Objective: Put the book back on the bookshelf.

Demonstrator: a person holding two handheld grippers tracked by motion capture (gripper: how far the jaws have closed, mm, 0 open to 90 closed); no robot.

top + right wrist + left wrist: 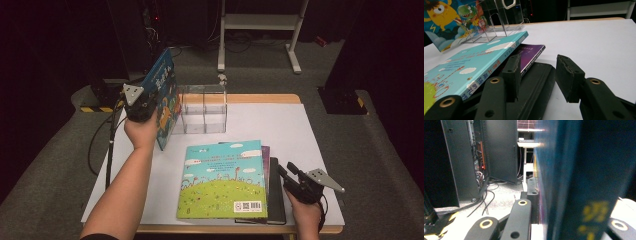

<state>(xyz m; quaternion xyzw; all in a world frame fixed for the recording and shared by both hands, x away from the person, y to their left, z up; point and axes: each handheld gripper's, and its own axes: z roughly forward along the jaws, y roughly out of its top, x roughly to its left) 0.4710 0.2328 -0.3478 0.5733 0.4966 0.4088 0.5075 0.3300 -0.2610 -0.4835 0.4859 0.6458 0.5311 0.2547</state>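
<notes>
A clear organizer [204, 114] is seen beside the blue book [165, 97] clamped upright by the left gripper [141, 104]; the right gripper [290, 176] is held open by stacked books [225, 181]

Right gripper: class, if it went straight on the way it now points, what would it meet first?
Probably the black book at the bottom of the stack: the open right gripper straddles its edge, though depth is hard to judge.

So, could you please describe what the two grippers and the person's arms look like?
Both are black. The left gripper and right gripper each carry a grey three-cornered plate and brass-ringed pivots; a black cable trails from the left. Forearms are bare, with a dark sleeve edge at the left elbow.
</notes>
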